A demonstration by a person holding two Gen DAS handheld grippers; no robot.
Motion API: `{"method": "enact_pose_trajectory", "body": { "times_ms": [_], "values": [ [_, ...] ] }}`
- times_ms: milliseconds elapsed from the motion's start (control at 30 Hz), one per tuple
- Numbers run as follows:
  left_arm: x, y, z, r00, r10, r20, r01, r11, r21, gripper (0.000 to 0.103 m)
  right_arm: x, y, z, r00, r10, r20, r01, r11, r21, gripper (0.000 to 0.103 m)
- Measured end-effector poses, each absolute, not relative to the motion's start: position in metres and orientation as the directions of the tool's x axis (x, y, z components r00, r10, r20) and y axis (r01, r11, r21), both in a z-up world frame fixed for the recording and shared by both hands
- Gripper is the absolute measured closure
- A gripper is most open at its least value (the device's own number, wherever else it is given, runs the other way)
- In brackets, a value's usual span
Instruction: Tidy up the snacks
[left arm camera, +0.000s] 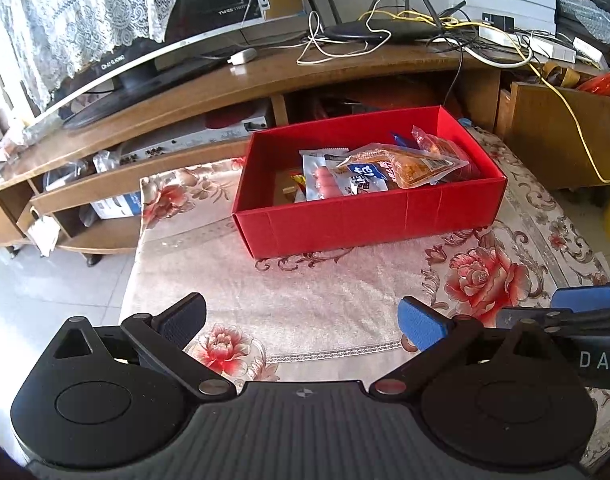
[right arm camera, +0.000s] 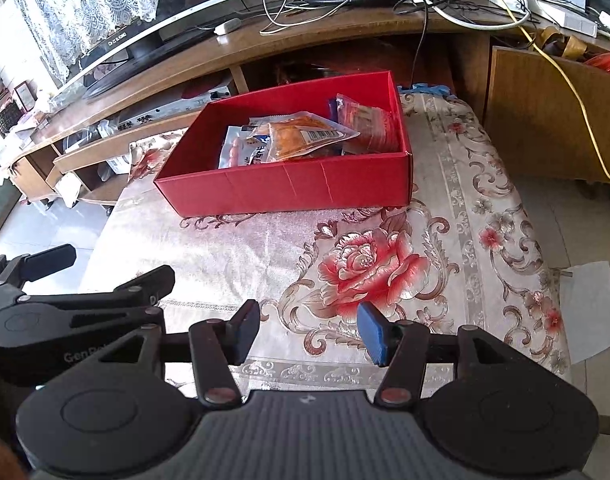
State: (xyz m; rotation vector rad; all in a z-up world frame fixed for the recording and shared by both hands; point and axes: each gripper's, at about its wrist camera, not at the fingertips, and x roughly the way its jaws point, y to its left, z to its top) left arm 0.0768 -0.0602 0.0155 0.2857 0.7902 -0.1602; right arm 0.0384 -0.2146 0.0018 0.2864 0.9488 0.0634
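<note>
Snack packets (left arm camera: 389, 168) piled in red box (left arm camera: 365, 224), both claws empty.
Left claw (left arm camera: 305, 320) wide open, right claw (right arm camera: 309, 332) half open; looked light, crinkly, slippery; best pinched by sealed edge.

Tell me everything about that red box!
The red box is a shallow, open rectangle with no lid, and it looks like creased cardboard. It sits flat on a flowery cloth, in front of a wooden TV stand. Inside, heaped toward one end, are snack packets: clear bags of orange food and a white pack showing sausages. The other end looks mostly bare. Neither hand-held gripper touches it.
</note>
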Motion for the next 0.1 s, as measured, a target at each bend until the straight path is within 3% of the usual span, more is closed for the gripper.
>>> {"method": "enact_pose_trajectory", "body": {
  "times_ms": [100],
  "values": [
    [0.0771, -0.0591, 0.0155, 0.693, -0.038, -0.720, 0.247, 0.951, 0.187, 0.000, 0.0384, -0.2147, 0.0019, 0.584, 0.179, -0.792, 0.073, 0.960, 0.271, 0.045]
  ]
}}
